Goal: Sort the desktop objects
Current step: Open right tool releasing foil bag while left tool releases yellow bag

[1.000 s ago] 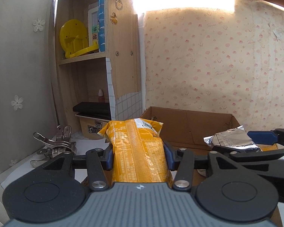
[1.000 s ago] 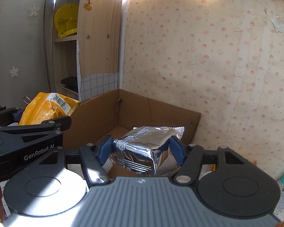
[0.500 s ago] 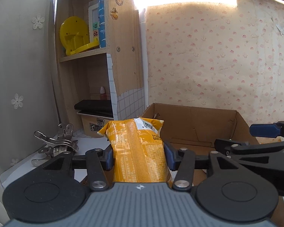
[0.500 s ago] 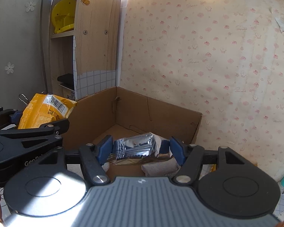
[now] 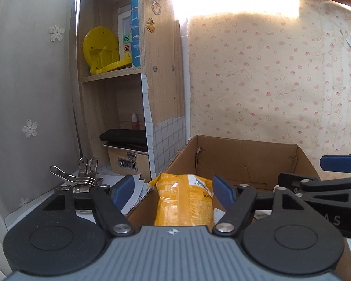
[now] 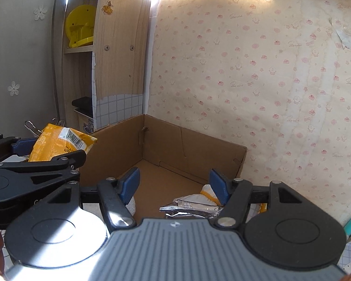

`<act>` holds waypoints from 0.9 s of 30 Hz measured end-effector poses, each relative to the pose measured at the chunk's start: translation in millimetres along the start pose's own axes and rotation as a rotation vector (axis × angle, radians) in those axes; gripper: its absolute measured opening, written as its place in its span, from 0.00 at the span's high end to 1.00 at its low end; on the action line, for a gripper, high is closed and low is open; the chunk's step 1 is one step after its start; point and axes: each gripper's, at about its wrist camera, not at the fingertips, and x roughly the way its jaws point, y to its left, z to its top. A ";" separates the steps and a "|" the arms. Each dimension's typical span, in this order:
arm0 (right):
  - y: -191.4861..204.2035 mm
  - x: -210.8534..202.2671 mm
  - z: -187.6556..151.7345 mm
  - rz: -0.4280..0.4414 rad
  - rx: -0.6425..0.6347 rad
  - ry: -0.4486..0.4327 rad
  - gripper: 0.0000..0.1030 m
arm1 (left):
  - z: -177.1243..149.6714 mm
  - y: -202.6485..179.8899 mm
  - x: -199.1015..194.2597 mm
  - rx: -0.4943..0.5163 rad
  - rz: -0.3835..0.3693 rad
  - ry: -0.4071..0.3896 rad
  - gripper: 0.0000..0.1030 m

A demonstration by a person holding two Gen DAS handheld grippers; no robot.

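Packet position decides the next move: the yellow snack packet lies straight ahead of the left claw, between its two blue pads, with its long axis running away from the camera along the line of the fingers and its far, barcoded end over the near-left corner of the cardboard box. The left claw's jaws are opening; a clear gap shows on the left pad's side, while the right pad looks just beside or barely touching the wrapper, so the packet is no longer pinched. From the right wrist view the packet appears at the box's left wall, partly behind the left claw's arm, and whether it rests on the rim or is dropping inside cannot be told. The left hand is plainly the nearer one to it.

The right claw hangs spread over the box interior with nothing between its pads; a silver foil packet lies on the box floor just below it, beside a white and yellow cloth item.

Compared with a second ago, the left pads, then clamped on the yellow packet's sides, stand apart and the packet sits lower and farther forward; the foil packet, then held in the right claw, is released into the box
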 end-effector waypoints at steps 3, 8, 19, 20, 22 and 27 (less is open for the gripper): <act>-3.0 -4.4 1.5 -0.007 0.009 -0.009 0.37 | 2.6 0.1 -2.3 -0.001 -0.003 -0.008 0.20; -4.2 -10.1 2.6 -0.015 0.006 -0.019 0.37 | 3.2 -0.3 -3.3 -0.005 -0.008 -0.006 0.19; -6.9 -25.3 1.4 -0.019 0.008 -0.044 0.36 | 4.3 -3.3 -18.5 0.004 -0.005 -0.041 0.16; -7.2 -27.1 1.6 -0.020 0.009 -0.045 0.36 | 4.4 -3.7 -20.6 0.004 -0.007 -0.042 0.16; -7.9 -31.5 1.2 -0.021 0.009 -0.051 0.36 | 4.6 -5.1 -24.1 0.005 -0.010 -0.047 0.16; -12.7 -42.2 -0.2 -0.033 0.019 -0.063 0.33 | 4.9 -9.3 -32.9 0.007 -0.023 -0.060 0.16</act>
